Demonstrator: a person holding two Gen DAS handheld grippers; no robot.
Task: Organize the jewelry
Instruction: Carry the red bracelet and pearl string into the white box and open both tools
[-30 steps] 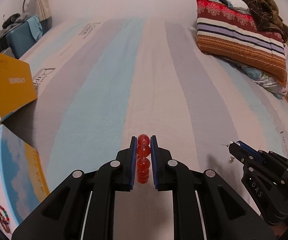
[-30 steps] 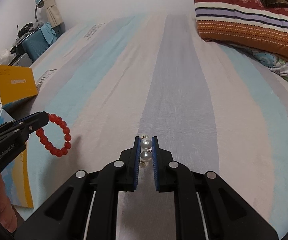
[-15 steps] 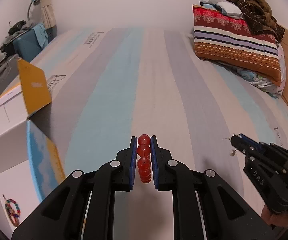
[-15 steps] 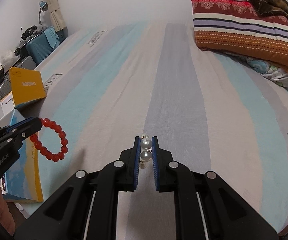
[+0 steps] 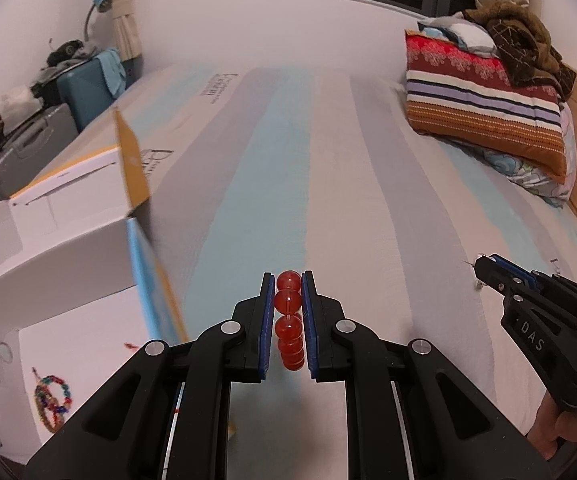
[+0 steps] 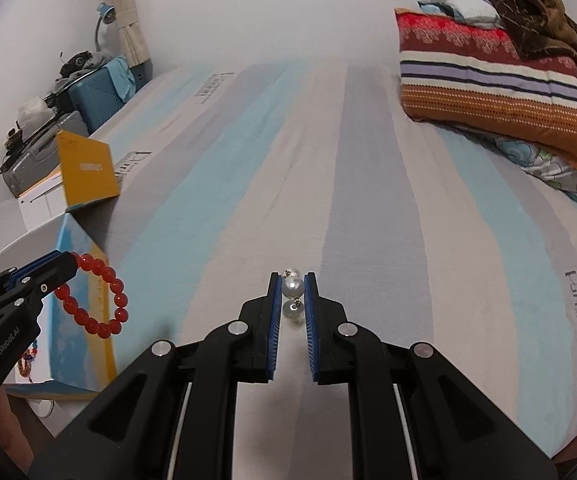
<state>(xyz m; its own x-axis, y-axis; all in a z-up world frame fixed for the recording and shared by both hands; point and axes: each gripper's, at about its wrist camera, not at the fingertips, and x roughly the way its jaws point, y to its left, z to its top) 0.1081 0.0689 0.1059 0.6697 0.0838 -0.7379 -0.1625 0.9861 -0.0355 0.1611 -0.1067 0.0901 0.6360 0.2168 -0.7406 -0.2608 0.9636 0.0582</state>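
My left gripper is shut on a red bead bracelet, which hangs as a ring in the right wrist view, above the edge of an open cardboard box at the left of the bed. Inside the box lies a multicoloured bead bracelet. My right gripper is shut on a pearl earring with a second pearl dangling below it. In the left wrist view the right gripper shows at the right, above the bed, with a hand behind it.
A striped bedsheet covers the mattress. A striped pillow with a brown blanket lies at the far right. Suitcases and clutter stand beyond the bed's left side, under a blue lamp. The box's yellow flap stands upright.
Both grippers have risen and drawn back with their jewellery still held. The left one has come nearer the box, whose white inside and coloured bracelet now show more fully.
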